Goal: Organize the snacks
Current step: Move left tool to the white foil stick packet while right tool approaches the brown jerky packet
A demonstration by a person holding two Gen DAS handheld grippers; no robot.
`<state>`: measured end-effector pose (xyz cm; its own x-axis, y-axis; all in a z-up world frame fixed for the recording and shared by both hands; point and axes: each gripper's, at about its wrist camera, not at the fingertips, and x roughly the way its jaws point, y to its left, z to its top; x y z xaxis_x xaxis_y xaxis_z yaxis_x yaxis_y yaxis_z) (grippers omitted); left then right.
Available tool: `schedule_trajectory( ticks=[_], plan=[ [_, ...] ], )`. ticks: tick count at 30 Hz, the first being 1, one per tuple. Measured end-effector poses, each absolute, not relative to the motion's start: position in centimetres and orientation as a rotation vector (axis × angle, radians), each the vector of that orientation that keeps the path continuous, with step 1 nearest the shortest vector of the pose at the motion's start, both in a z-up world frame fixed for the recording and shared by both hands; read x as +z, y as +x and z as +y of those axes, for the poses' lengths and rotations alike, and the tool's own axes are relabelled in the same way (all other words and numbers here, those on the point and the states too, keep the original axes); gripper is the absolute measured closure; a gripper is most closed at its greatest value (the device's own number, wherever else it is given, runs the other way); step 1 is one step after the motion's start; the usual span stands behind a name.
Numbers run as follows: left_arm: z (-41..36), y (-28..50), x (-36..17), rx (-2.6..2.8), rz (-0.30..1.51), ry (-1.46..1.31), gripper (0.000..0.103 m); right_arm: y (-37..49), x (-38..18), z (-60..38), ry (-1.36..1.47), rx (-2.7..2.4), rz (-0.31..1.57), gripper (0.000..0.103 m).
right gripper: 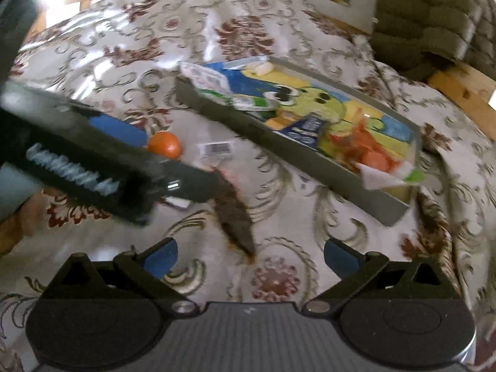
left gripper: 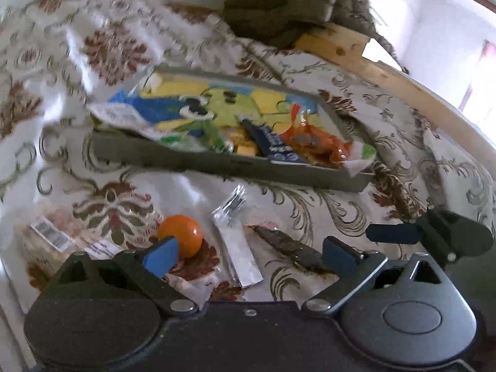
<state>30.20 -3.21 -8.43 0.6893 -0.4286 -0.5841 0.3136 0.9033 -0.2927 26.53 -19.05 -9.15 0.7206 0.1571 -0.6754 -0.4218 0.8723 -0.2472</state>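
A grey tray (left gripper: 217,159) with a cartoon picture on its bottom lies on the floral cloth. It holds a dark blue packet (left gripper: 276,144), an orange wrapper (left gripper: 316,142) and a white-and-green packet (left gripper: 124,114). In front of the tray lie an orange ball (left gripper: 183,235), a silver sachet (left gripper: 237,245) and a dark brown wrapper (left gripper: 291,248). My left gripper (left gripper: 250,255) is open just above these, its left pad beside the ball. My right gripper (right gripper: 250,259) is open over bare cloth, the brown wrapper (right gripper: 235,214) just ahead of it. The tray (right gripper: 279,162) is further off to its right.
A clear packet with a barcode (left gripper: 52,241) lies at the near left. An olive knitted fabric (left gripper: 272,0) and a wooden edge (left gripper: 341,46) sit beyond the tray. In the right wrist view the left gripper's blue finger (right gripper: 117,131) reaches in from the left, beside the orange ball (right gripper: 164,145).
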Motion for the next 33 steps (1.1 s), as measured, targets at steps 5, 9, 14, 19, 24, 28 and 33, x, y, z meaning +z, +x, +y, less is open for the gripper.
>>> schedule_trajectory(
  ticks=[5,9,14,19,24,28,33],
  plan=[
    [-3.1,30.6,-8.2,-0.425,0.683,-0.18,0.005,27.0,-9.8,-18.1,-0.447,0.333,0.665,0.01],
    [-3.2,30.5,-8.2,-0.429,0.672,-0.179,0.005,28.0,-10.0,-18.6,-0.385,0.356,0.705,0.023],
    [-3.1,30.4,-8.1,-0.455,0.659,-0.219,0.005,28.6,-10.3,-18.7,-0.367,0.367,0.734,0.044],
    [-2.9,30.1,-8.0,-0.448,0.644,-0.236,0.007,28.8,-9.5,-19.3,-0.379,0.345,0.749,0.05],
    [-3.6,29.7,-8.0,-0.458,0.638,-0.195,0.01,29.5,-8.6,-20.7,-0.348,0.331,0.77,0.049],
    [-4.2,29.7,-8.3,-0.506,0.676,-0.176,0.025,29.8,-8.2,-21.7,-0.31,0.348,0.787,0.049],
    [-4.2,30.0,-8.8,-0.491,0.699,-0.192,0.031,29.7,-8.2,-21.6,-0.377,0.386,0.793,0.051]
  ],
)
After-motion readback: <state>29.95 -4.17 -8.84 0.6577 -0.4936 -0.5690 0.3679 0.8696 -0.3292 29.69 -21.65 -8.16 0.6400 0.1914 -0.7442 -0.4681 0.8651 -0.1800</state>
